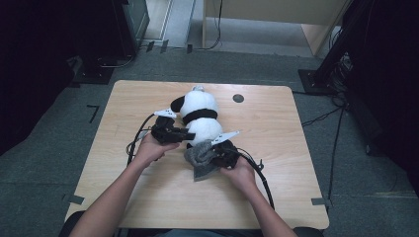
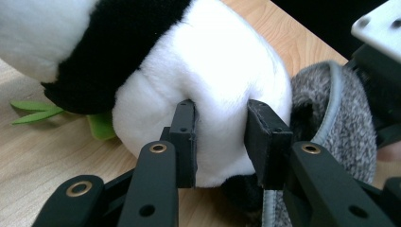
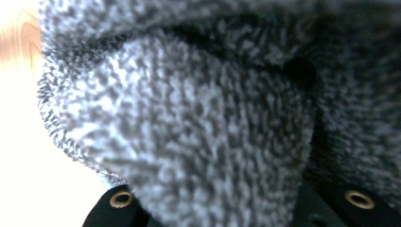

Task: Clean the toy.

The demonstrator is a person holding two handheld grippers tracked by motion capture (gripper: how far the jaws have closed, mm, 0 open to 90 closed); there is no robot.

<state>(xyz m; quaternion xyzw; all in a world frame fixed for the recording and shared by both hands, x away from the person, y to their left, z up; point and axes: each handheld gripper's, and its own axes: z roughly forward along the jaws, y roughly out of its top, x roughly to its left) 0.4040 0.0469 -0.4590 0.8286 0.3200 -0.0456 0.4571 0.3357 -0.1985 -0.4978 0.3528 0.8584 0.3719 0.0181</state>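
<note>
A panda plush (image 1: 198, 114) lies at the centre of the wooden surface (image 1: 276, 148). The left gripper (image 2: 221, 142) has its jaws pinching the plush's white lower body. The right gripper (image 1: 223, 150) is buried in grey knitted fabric (image 1: 201, 159) at the plush's lower end; I cannot tell how its jaws stand.

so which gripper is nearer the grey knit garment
Right. The right gripper is buried in the grey knit garment, which drapes over its fingers. The left gripper sits beside the garment, its fingers clamped on the panda plush.
</note>
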